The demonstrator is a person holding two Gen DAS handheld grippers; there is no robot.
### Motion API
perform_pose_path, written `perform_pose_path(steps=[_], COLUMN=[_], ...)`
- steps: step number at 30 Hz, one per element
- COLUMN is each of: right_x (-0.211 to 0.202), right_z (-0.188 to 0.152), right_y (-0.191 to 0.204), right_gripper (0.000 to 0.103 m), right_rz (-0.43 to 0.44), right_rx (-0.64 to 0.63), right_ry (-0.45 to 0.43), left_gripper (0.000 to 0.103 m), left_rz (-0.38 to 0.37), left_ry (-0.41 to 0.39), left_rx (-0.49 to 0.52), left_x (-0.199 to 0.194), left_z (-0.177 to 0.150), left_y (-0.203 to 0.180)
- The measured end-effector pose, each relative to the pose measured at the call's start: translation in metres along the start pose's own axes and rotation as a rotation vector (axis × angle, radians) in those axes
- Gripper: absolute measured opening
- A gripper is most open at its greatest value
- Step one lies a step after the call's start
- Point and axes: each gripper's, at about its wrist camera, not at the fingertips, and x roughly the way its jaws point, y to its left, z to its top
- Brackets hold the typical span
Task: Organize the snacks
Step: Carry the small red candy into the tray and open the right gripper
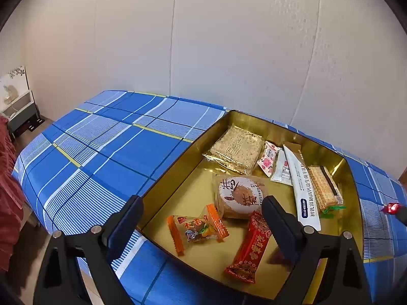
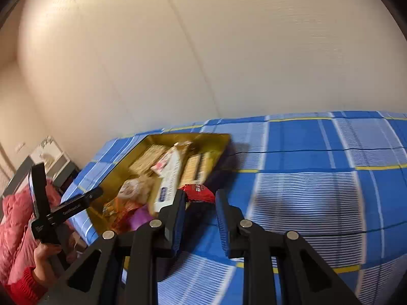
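Observation:
A gold tray [image 1: 178, 167] lies on the blue plaid cloth [image 1: 106, 152] and holds several snacks. Among them are an orange candy packet [image 1: 197, 231], a long red packet [image 1: 250, 244] and a round wrapped cake [image 1: 240, 195]. My left gripper [image 1: 202, 200] hangs open over the tray's near end with nothing between its fingers. It also shows in the right wrist view as the left gripper [image 2: 67, 180], held by a hand [image 2: 44, 254]. My right gripper [image 2: 201, 195] is shut on a small red snack packet [image 2: 197, 192], just right of the tray [image 2: 218, 137]. That red packet [image 1: 393, 208] peeks in at the left wrist view's right edge.
Further back in the tray lie a square cracker pack [image 1: 236, 150], a pink floral packet [image 1: 267, 157], a long white stick pack [image 1: 302, 190] and a biscuit pack [image 1: 324, 188]. A pale wall stands behind the table. A bedside cabinet [image 1: 20, 111] and red fabric [image 1: 7, 190] are at the left.

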Motion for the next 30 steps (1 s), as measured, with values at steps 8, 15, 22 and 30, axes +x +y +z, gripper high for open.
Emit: perform_pose_path(steps=[8,15,22,30], right_x=[0.036,0.067,0.083,0.090], right_z=[-0.004,-0.013,-0.018,-0.019], right_y=[0.062,0.088,0.095,0.089], right_gripper=[0.024,0.024,0.024,0.024], right_rz=[-0.012,-0.116,-0.202,-0.243], right_rx=[-0.148,-0.229,-0.293,-0.312], right_ry=[0.097,0.174,0.191,0.214], left_gripper=[0.095,0.095,0.095,0.095], left_rz=[0.002,-0.016,-0.029,-0.034], left_ry=[-0.012,-0.002,-0.016,-0.010], left_rx=[0.021,0.032,0.053,0.061], left_x=[-0.006,-0.007,-0.012,-0.012], left_z=[-0.002,-0.006,-0.009,-0.010], left_y=[0.002,0.002,-0.002,-0.006])
